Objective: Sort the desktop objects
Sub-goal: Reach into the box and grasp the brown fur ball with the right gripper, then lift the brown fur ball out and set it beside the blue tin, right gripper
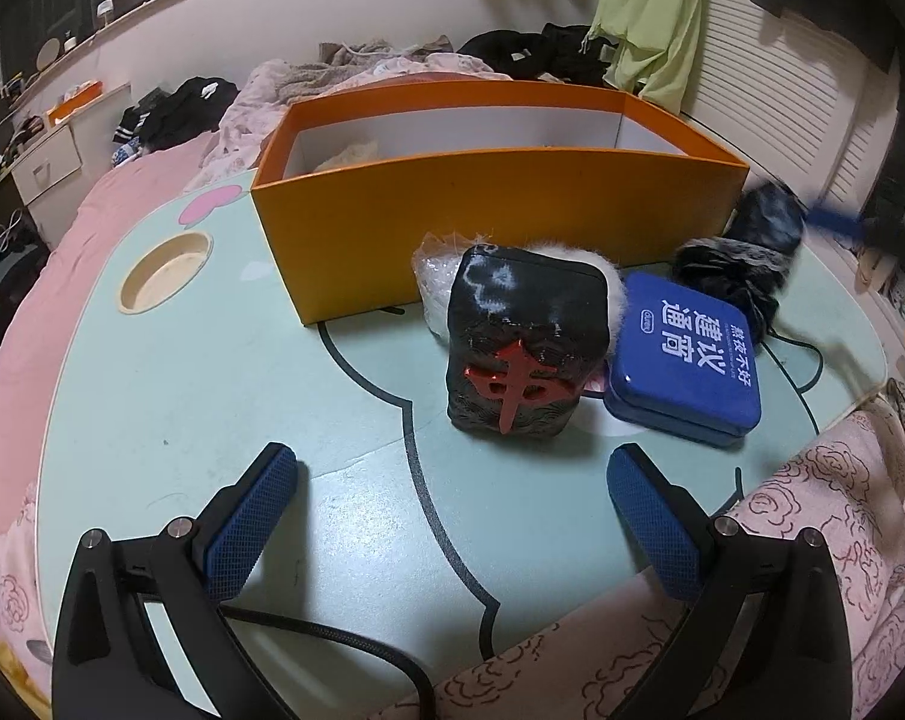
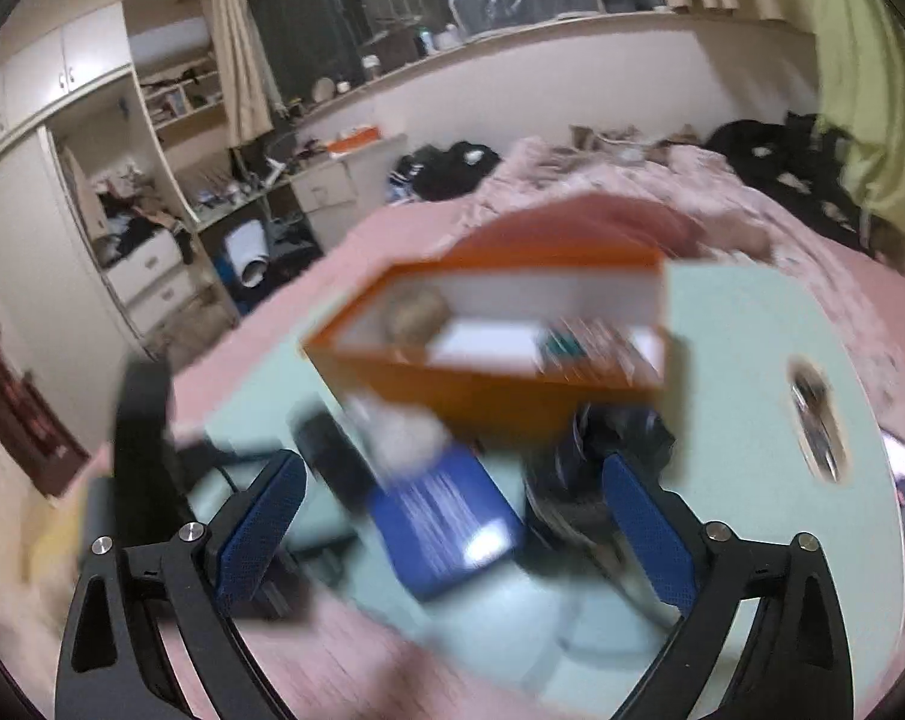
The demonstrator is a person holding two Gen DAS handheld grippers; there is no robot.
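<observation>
Two items, black cushion (image 1: 527,354) and blue tin (image 1: 686,357), front the orange box (image 1: 488,222).

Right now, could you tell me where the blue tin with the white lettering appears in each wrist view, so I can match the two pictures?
Left wrist view: the blue tin lies right of centre on the green table, beside the black mahjong cushion.
Right wrist view: the blue tin, blurred, sits low at centre, between the open fingers.
Shared landmark: the orange box stands behind the tin in both.
</observation>
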